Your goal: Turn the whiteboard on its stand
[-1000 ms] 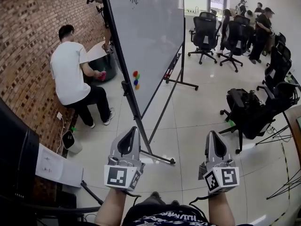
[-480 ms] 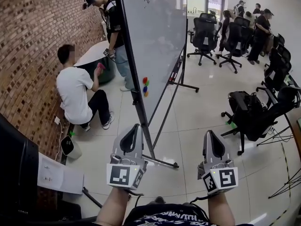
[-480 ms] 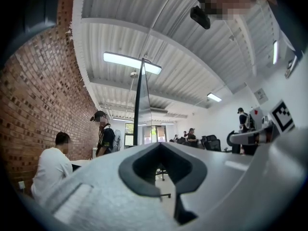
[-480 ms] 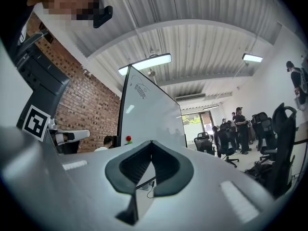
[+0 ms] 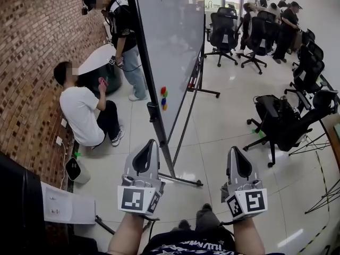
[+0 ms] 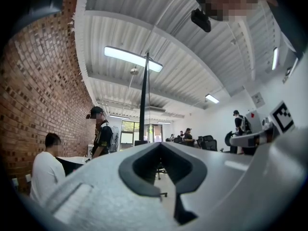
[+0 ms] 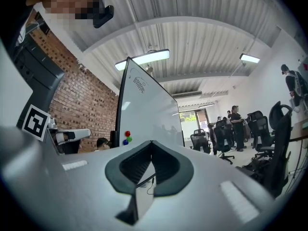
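— So, how do our jaws stand?

— Clenched on both sides, tips together with nothing between them. Our left gripper (image 5: 153, 142) sits at lower centre-left of the head view and our right gripper (image 5: 234, 149) at lower centre-right. Both point up the frame.

— And the whiteboard (image 5: 172, 47)?

— We have not reached it; it is apart from both grippers, filling the upper centre. Its dark near edge runs from the top of the frame down to the stand (image 5: 169, 161), whose foot crosses the floor between our two grippers. The panel's long side stretches away from us toward the upper right.

— Which of our hands is nearer?

— We judge the left. Its view shows the board edge-on, as a thin dark line straight above the jaw tips. The right gripper view looks across the white face, coloured magnets (image 5: 163, 97) included.

— Anything to mind?

— On the far side of the board, at the left of the frame, a seated person (image 5: 82, 110) and a standing person (image 5: 122, 31) are close by the brick wall (image 5: 37, 52). We think a swinging panel could sweep toward them.
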